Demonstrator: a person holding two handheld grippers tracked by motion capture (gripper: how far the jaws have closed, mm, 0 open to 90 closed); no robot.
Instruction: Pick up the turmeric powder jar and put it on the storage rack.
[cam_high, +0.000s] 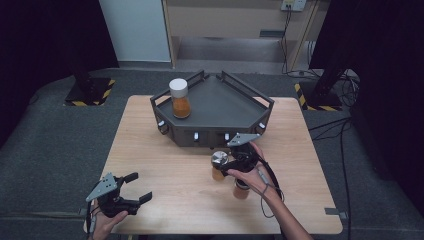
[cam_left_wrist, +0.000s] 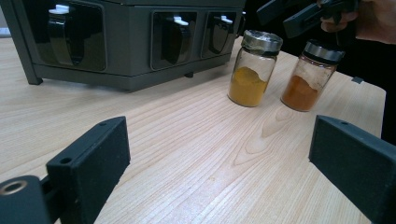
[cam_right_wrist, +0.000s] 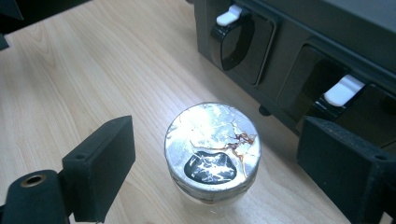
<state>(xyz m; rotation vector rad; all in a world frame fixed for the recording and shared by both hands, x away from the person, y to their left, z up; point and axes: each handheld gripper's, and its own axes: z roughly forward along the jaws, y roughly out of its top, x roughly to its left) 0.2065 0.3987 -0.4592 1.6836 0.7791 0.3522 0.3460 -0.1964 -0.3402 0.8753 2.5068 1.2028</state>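
Work in hand: spice jars are going from the wooden table (cam_high: 165, 165) onto the dark grey angular tray (cam_high: 225, 102) that stands at the table's far side.
Done so far: one white-capped jar of orange powder (cam_high: 180, 98) stands upright on the tray's left part.
Left to do: two jars remain on the table in front of the tray, so by my reckoning about a third is done.
Left gripper (cam_high: 134, 187): low at the near left corner of the table, lying roughly level and pointing right toward the jars; its jaws stand wide apart with only bare wood between them, nothing held. The hand grips it from below at the table's edge.
Foil-sealed jar of yellow powder (cam_right_wrist: 212, 149): upright on the table just in front of the tray's front wall, between the right gripper's jaws; gaps show on both sides, so the pads do not press it.
Right gripper (cam_right_wrist: 215, 163): poised over the foil-sealed jar, pointing down and toward the tray, jaws spread wider than the lid, gripping nothing yet. The forearm comes in from the bottom right.
Black-lidded jar of orange-brown powder (cam_left_wrist: 312, 74): upright just beside the foil-sealed one, under the right hand (cam_high: 250, 175), untouched.
Next step, judged: close on the foil-sealed jar and lift it over the tray's rim.
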